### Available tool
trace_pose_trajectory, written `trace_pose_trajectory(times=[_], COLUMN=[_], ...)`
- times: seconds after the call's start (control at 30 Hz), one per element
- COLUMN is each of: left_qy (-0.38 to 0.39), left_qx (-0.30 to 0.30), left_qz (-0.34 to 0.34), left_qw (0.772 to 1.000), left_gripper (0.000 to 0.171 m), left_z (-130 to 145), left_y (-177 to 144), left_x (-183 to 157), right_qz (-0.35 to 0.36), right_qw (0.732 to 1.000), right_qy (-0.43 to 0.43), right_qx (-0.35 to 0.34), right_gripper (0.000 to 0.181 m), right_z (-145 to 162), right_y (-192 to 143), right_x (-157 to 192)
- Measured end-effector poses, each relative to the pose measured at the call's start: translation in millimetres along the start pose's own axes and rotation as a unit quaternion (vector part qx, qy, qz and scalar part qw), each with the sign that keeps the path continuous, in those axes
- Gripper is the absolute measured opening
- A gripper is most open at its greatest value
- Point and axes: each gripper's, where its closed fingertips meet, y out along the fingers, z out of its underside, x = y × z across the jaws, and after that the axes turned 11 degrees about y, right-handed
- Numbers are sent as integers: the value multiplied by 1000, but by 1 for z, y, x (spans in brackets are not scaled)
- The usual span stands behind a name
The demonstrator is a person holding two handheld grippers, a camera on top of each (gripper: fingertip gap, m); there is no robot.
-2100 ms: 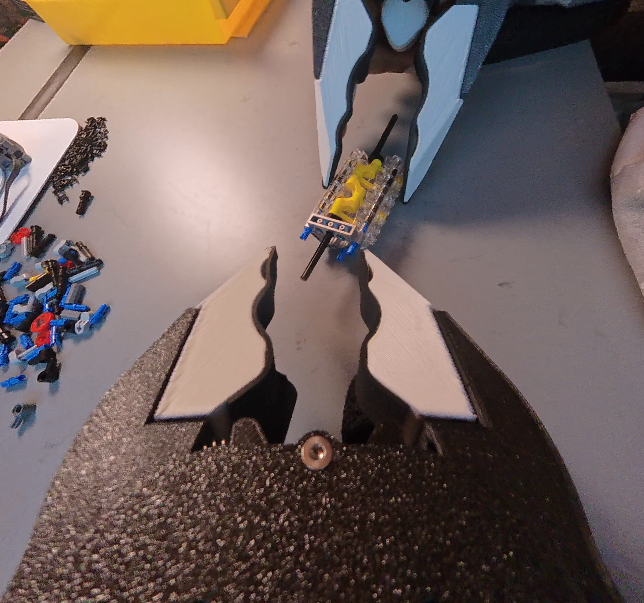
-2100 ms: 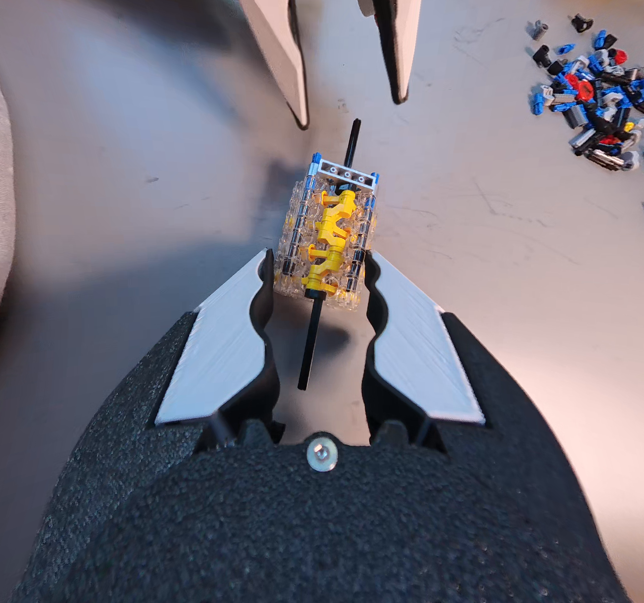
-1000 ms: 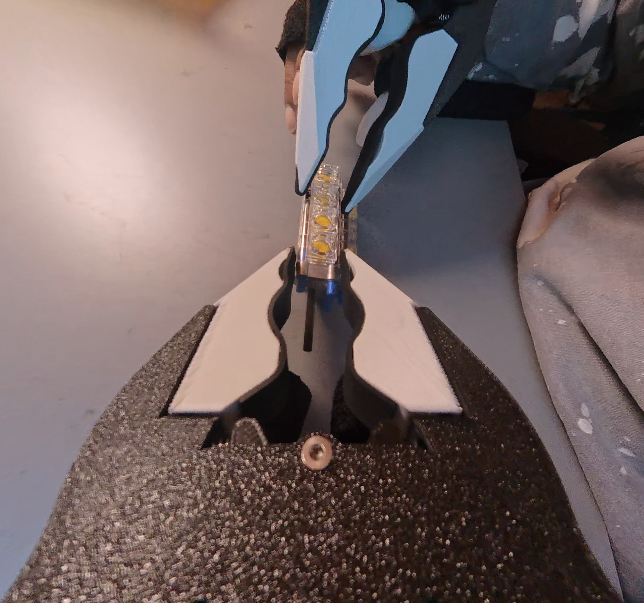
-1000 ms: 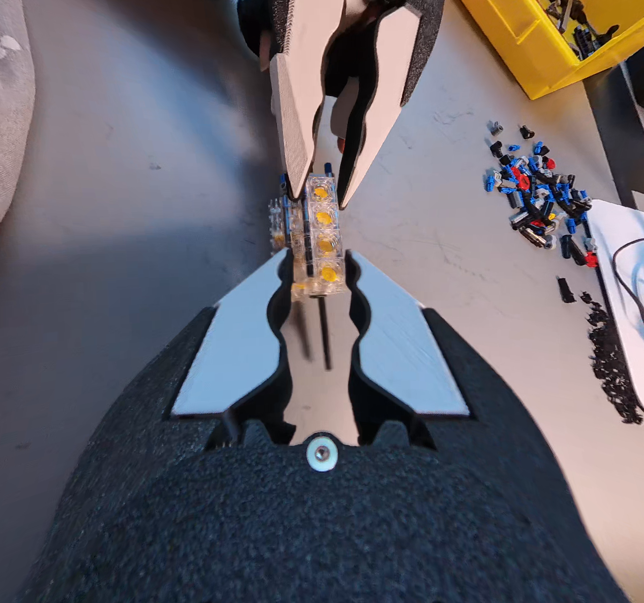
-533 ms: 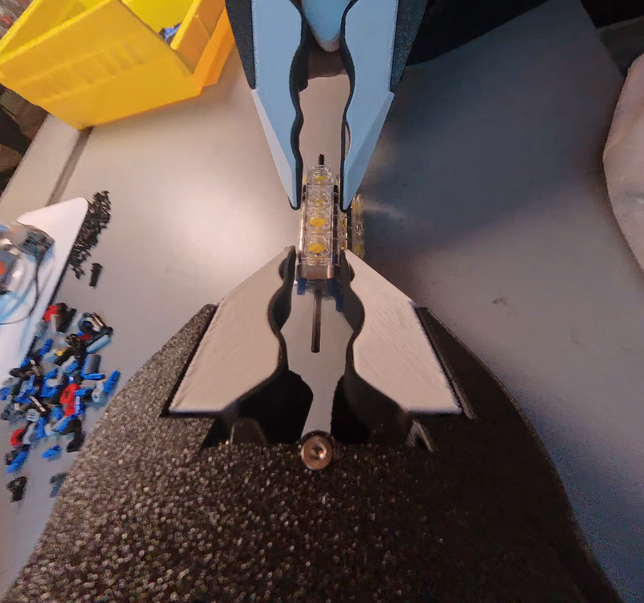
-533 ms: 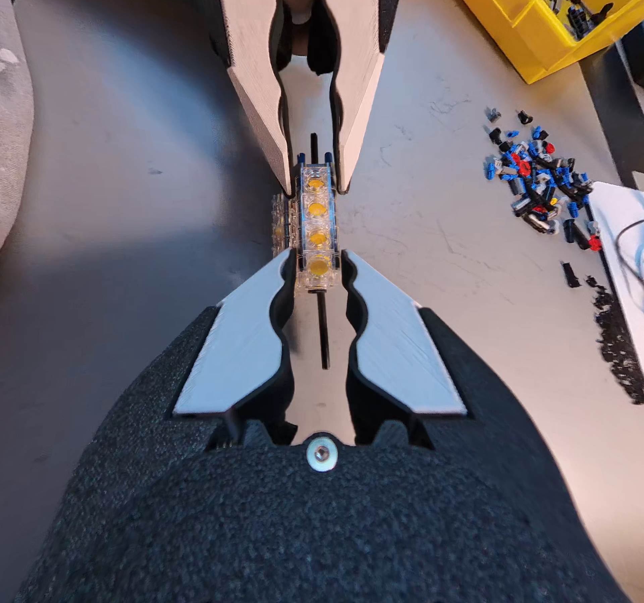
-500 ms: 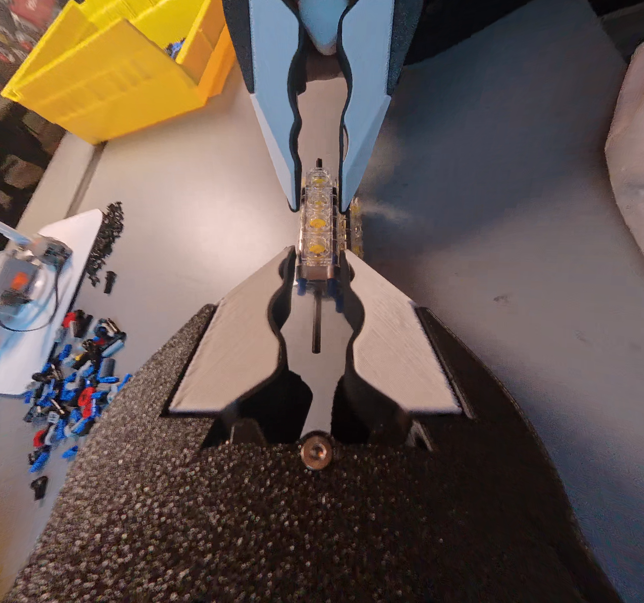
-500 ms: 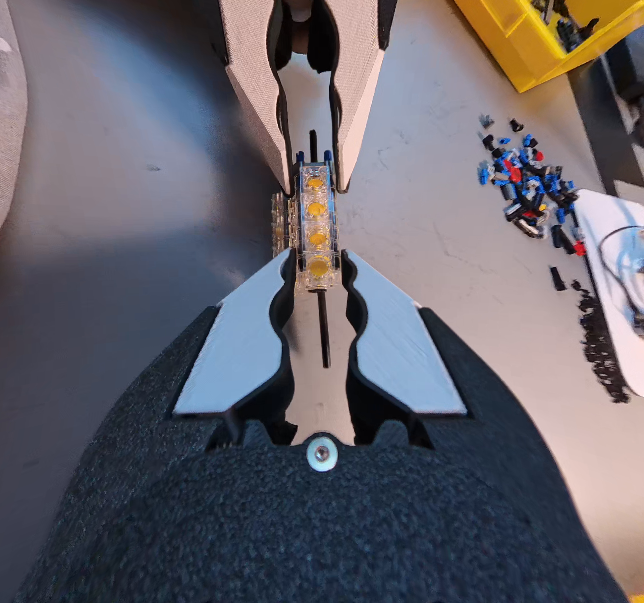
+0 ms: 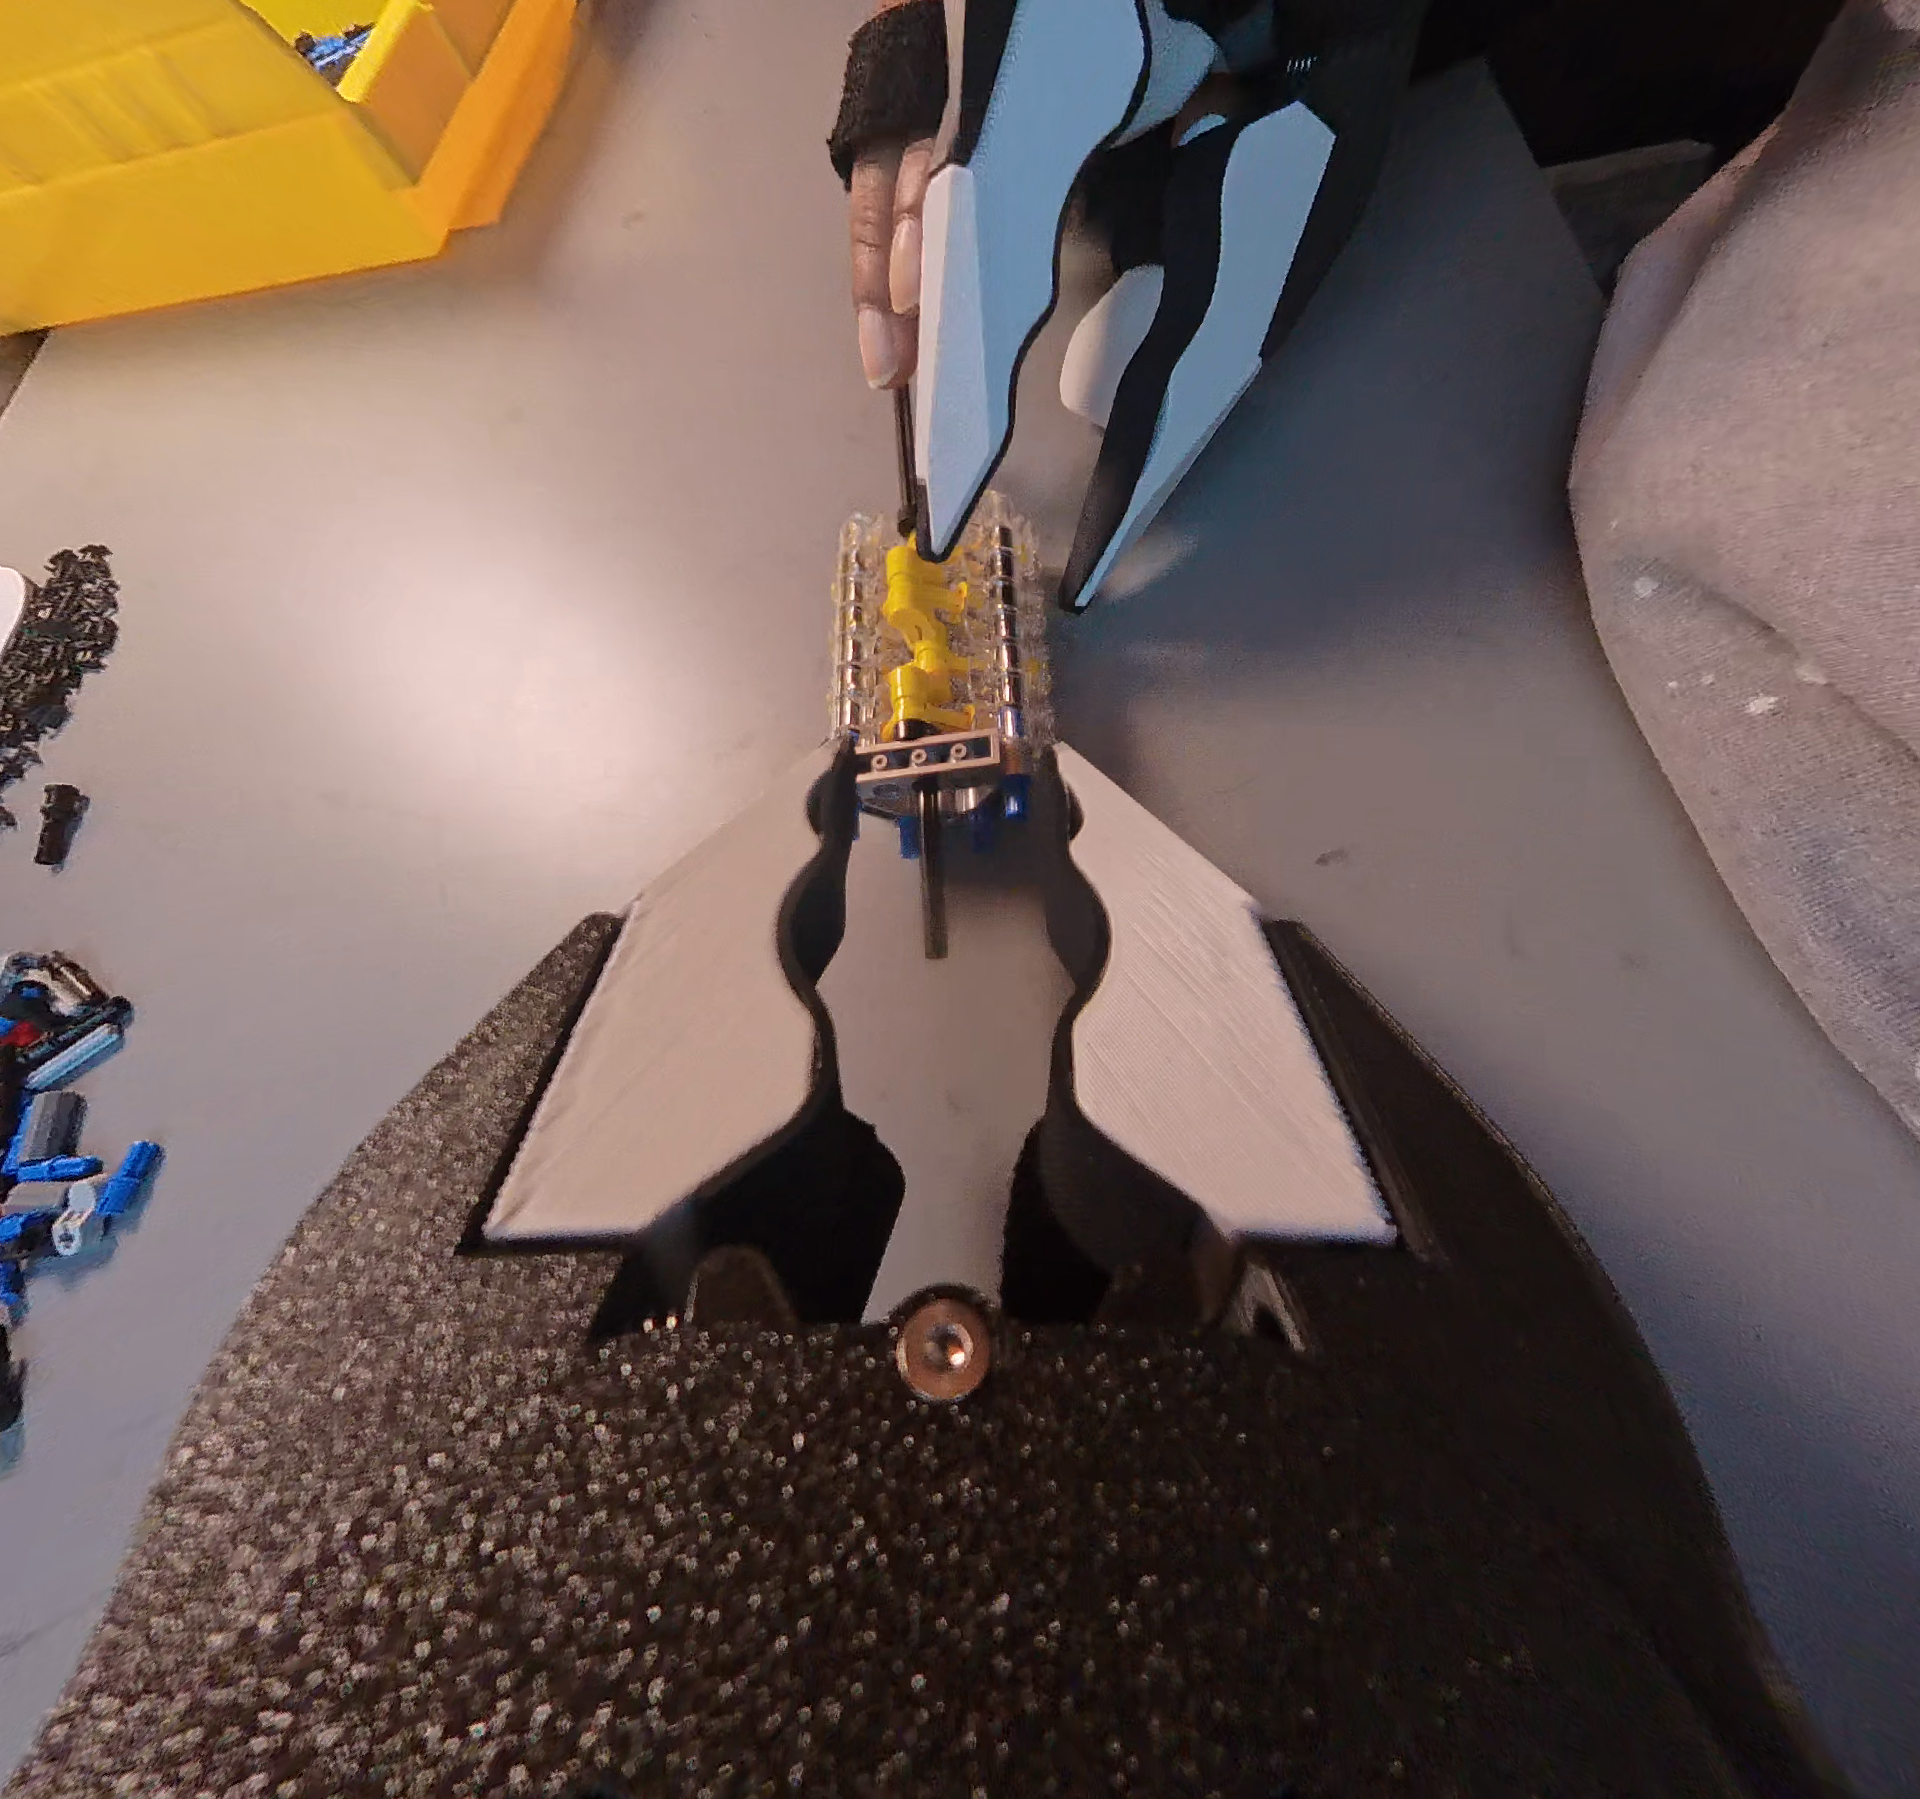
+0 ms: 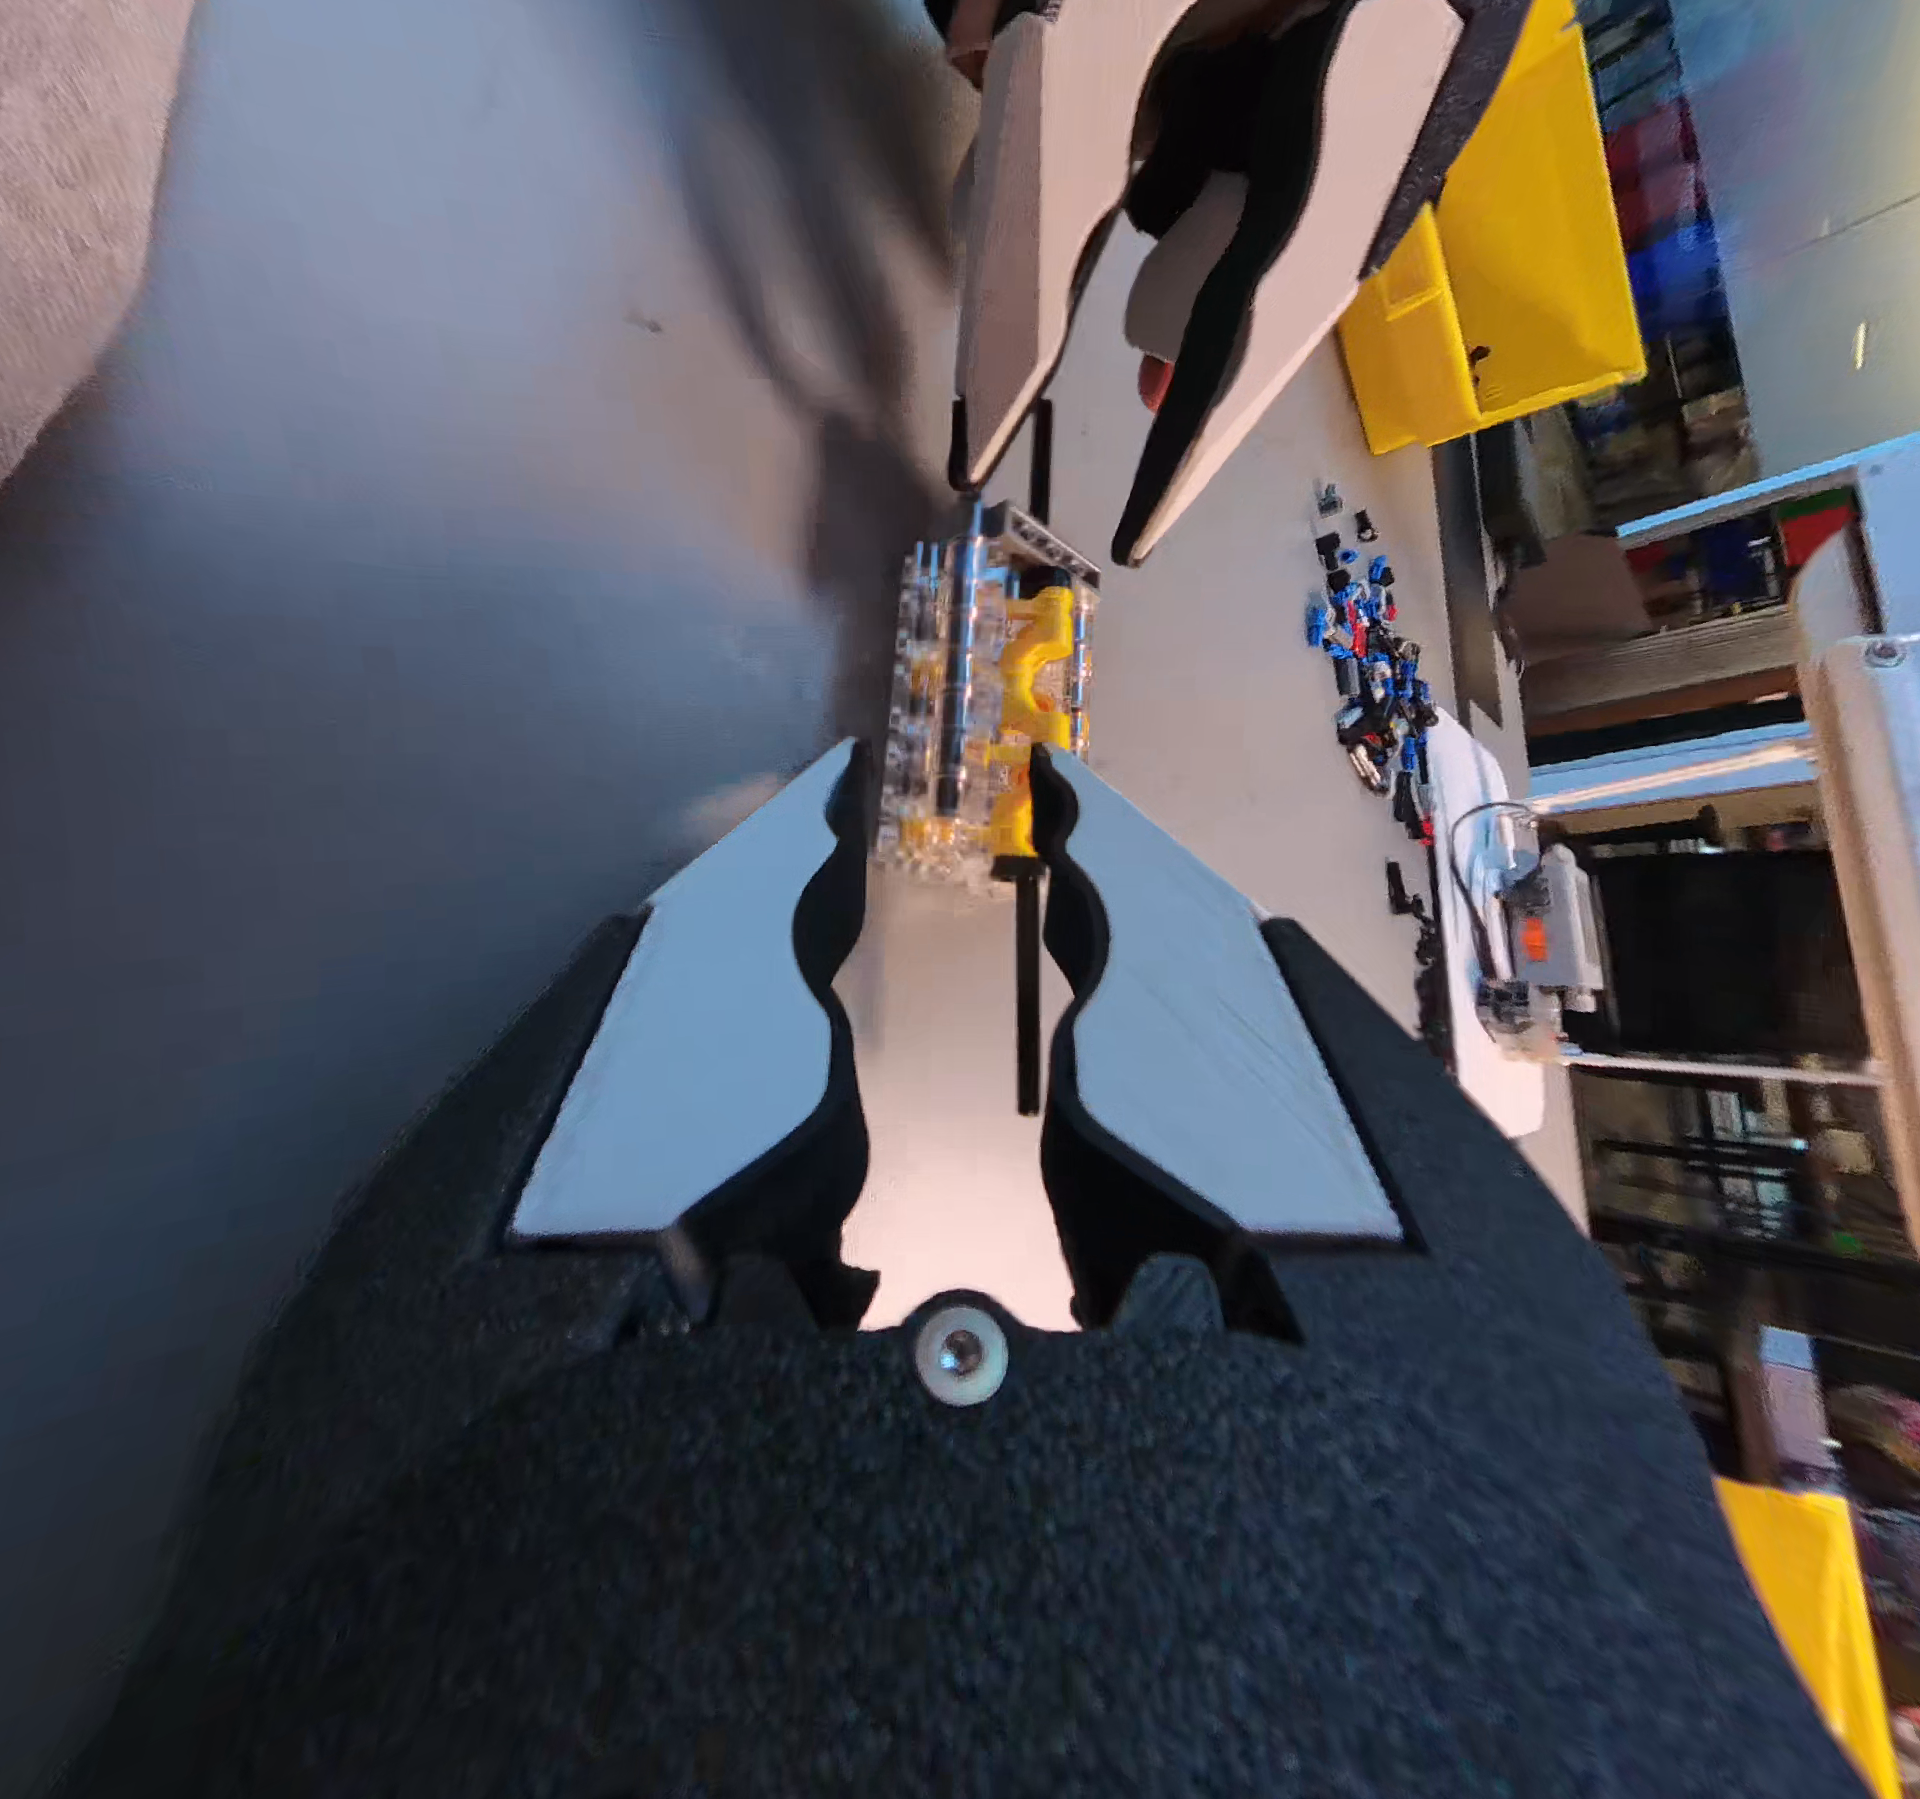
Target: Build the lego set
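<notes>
Left gripper (image 9: 940,773): jaws spread around the near end of the clear brick engine block (image 9: 940,653), tips just beside its grey end beam; whether they actually bear on it, can't tell. Black axle (image 9: 932,902) sticks out of the block between the fingers.

Right gripper (image 10: 945,762): jaws partly spread at the opposite end. One tip sits against the yellow crank pieces (image 10: 1029,679), the other just beside the clear wall. Firm grip or not, can't tell.

Block sits mid-table (image 9: 416,606), well apart from the loose blue, black and red parts (image 10: 1371,669) towards one edge and the yellow bin (image 9: 239,87) at a far corner.

My read: squeeze on the clear side walls, not the crank or axle. Keep both grippers in line with the axle so it doesn't twist.
</notes>
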Motion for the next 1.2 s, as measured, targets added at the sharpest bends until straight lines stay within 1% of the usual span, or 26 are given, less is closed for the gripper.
trace_pose_trajectory(times=[0.13, 0.2, 0.27, 0.33, 0.4, 0.47, 0.5, 0.57, 0.6, 0.67, 1.07, 1.2], left_qy=[-39, -62, -83, -96, -104, -103, -102, -98, -97, -98, -107, -106], left_qx=[-12, -13, -11, -7, 1, 15, 24, 36, 37, 37, 39, 38], left_qz=[5, 7, 12, 18, 24, 28, 29, 29, 28, 25, 23, 23], left_qw=[999, 998, 996, 995, 994, 994, 994, 994, 994, 994, 993, 993], left_gripper=[41, 47, 52, 56, 58, 58, 57, 52, 51, 49, 49, 49], left_z=[-1, 0, 1, 1, 2, 4, 6, 9, 10, 10, 14, 15], left_y=[-4, -3, 0, 5, 12, 18, 20, 23, 23, 22, 17, 17], left_x=[4, 5, 6, 6, 5, 4, 3, 2, 2, 4, 7, 7], right_qz=[-27, -24, -27, -40, -53, -77, -88, -106, -111, -118, -128, -132], right_qw=[996, 992, 986, 983, 981, 980, 978, 976, 976, 977, 972, 970], right_qy=[81, 122, 162, 180, 183, 181, 181, 180, 177, 171, 194, 194], right_qx=[-25, -35, -28, 1, 27, 42, 47, 54, 57, 54, 45, 69], right_gripper=[40, 40, 39, 37, 35, 27, 23, 20, 16, 2, 1, 0], right_z=[-5, -5, 2, 16, 28, 34, 36, 39, 39, 38, 37, 45], right_y=[-10, -17, -23, -25, -25, -24, -22, -19, -17, -14, -12, -8], right_x=[-3, -15, -27, -33, -36, -33, -31, -27, -25, -23, -20, -16])
